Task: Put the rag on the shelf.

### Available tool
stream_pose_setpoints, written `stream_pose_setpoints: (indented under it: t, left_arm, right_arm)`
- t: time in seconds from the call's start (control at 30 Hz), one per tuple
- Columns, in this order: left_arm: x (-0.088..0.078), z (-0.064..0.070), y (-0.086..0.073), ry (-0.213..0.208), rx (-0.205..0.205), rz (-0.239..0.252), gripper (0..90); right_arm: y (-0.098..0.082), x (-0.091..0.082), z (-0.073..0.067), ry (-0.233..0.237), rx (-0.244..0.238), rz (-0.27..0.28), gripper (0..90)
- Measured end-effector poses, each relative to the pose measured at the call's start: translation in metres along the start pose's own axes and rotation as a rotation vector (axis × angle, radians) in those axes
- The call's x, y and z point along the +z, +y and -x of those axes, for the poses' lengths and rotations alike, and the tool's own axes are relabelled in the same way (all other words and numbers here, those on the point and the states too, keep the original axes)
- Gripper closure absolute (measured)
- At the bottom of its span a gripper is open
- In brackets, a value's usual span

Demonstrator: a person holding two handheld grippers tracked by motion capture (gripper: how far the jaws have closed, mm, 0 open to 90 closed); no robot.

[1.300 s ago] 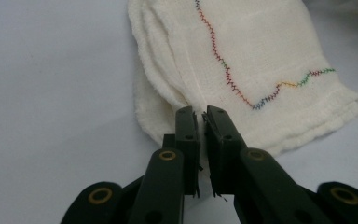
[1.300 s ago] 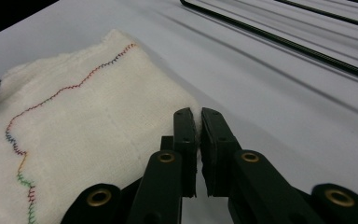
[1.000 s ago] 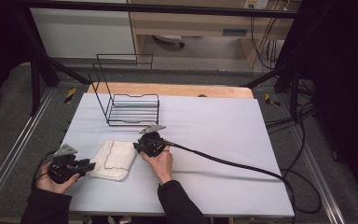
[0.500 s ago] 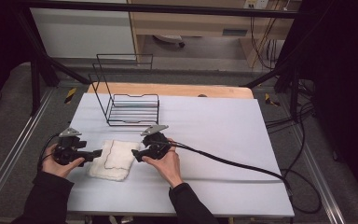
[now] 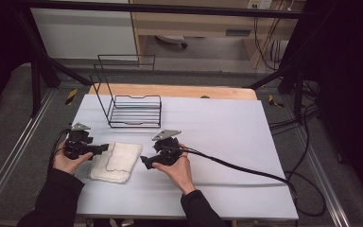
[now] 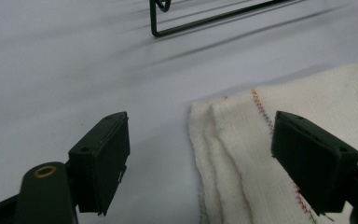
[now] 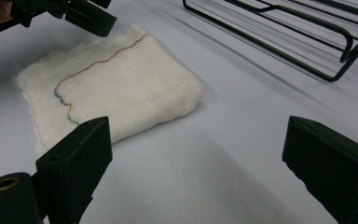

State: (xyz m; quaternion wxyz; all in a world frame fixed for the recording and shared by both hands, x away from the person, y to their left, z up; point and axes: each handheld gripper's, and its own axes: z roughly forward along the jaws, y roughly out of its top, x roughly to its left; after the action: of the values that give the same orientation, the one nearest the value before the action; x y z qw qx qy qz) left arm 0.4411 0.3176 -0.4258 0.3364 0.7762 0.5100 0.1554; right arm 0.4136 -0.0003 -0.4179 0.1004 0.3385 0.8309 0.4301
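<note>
Both grippers, left [image 5: 105, 148] and right [image 5: 145, 162], wide open, just been opening, nothing between jaws. Best to nip the cloth [image 5: 115, 161] edge low, both sides together, lifting evenly.

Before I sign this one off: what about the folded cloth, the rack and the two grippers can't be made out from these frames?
- Folded cloth: in the left gripper view, its near end runs off the bottom edge and one jaw covers part.
- Wire rack: cut off by the top and right edges in the right gripper view.
- Left gripper: in the high view, too small to tell whether its jaws touch the cloth.
- Right gripper: jaw gap too small there.
</note>
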Motion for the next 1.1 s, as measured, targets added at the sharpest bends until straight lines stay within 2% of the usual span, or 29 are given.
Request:
stream_pose_setpoints:
  t: [0.13,0.2,0.37,0.43,0.6,0.7,0.73,0.77,0.87,1.07,1.1]
  left_arm:
    - [0.007,-0.002,0.003,0.002,-0.027,-0.006,29.0]
    - [0.011,-0.001,0.002,0.006,-0.02,-0.011,32.5]
    - [0.015,0.0,0.0,-0.016,-0.011,-0.025,43.2]
    - [0.018,0.001,0.0,-0.02,-0.002,-0.034,45.4]
    - [0.02,-0.001,-0.001,-0.048,-0.014,-0.034,51.4]
    - [0.02,0.0,-0.001,-0.047,-0.005,-0.034,52.4]
    - [0.02,0.0,-0.001,-0.054,-0.005,-0.035,54.3]
    - [0.02,0.001,-0.001,-0.065,-0.01,-0.035,62.3]
    - [0.02,0.005,0.0,-0.055,0.005,-0.039,66.7]
    - [0.02,0.007,0.0,-0.066,0.007,-0.043,72.8]
    - [0.02,0.007,0.0,-0.066,0.008,-0.043,74.3]
  right_arm:
    - [-0.003,-0.001,0.0,0.001,0.0,-0.012,7.0]
    - [-0.004,-0.001,0.0,0.002,-0.004,-0.015,6.9]
    - [-0.005,-0.002,-0.003,0.008,0.0,-0.007,6.9]
    - [-0.005,-0.001,-0.003,0.012,0.003,-0.006,6.8]
    - [-0.005,-0.001,-0.003,0.015,0.003,-0.008,6.7]
    - [-0.005,-0.001,-0.002,0.015,0.004,-0.005,6.7]
    - [-0.005,-0.001,-0.002,0.017,0.007,-0.003,6.7]
    - [-0.005,-0.001,-0.002,0.02,0.009,-0.002,6.7]
    - [-0.005,0.0,-0.002,0.023,0.011,-0.002,6.8]
    - [-0.003,0.002,0.001,0.031,0.03,0.006,7.7]
    - [-0.002,0.004,0.002,0.039,0.049,0.017,8.0]
